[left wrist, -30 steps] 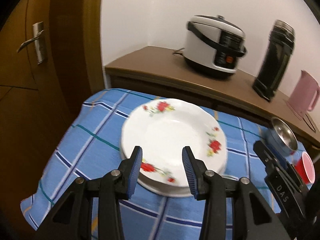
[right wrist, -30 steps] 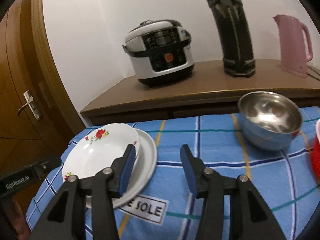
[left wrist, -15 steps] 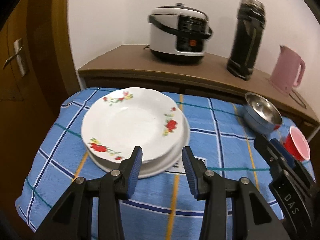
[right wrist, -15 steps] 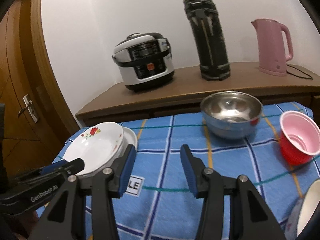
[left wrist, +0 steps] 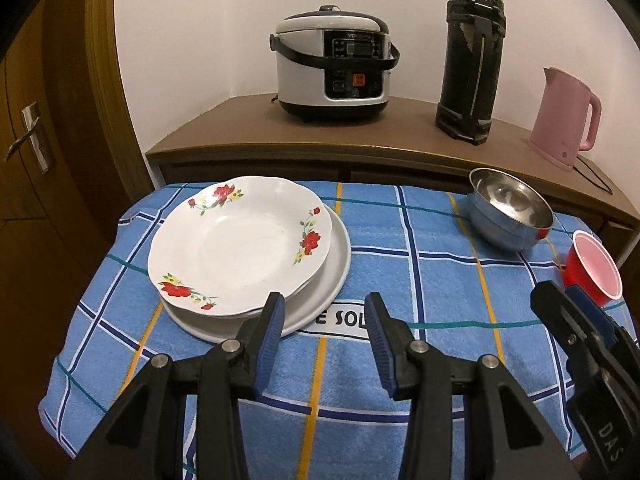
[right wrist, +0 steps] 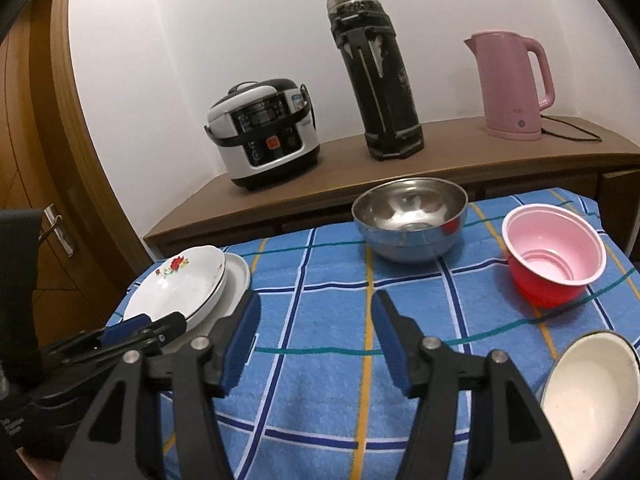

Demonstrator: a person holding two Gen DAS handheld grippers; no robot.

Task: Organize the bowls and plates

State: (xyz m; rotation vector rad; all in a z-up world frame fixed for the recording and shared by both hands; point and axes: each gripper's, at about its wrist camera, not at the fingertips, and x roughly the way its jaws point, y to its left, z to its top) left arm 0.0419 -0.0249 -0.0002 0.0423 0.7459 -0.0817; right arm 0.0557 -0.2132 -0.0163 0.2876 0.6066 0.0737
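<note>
- Blue checked tablecloth [left wrist: 440, 280] covers the table in front of a wooden sideboard [left wrist: 248, 128] bearing a rice cooker [left wrist: 332, 72], black flask [left wrist: 472, 60] and pink kettle [left wrist: 564, 116]
- Flowered plate [left wrist: 240, 248] lies stacked on a plain white plate [left wrist: 336, 264], left of the steel bowl [left wrist: 508, 212]
- Red cup [right wrist: 552, 256] stands right of the steel bowl; a cream bowl [right wrist: 592, 404] sits nearer the camera
- Left gripper [left wrist: 326, 344]: jaws spread, empty, just beside the plate stack
- Right gripper [right wrist: 316, 340]: jaws opening, nothing between them
</note>
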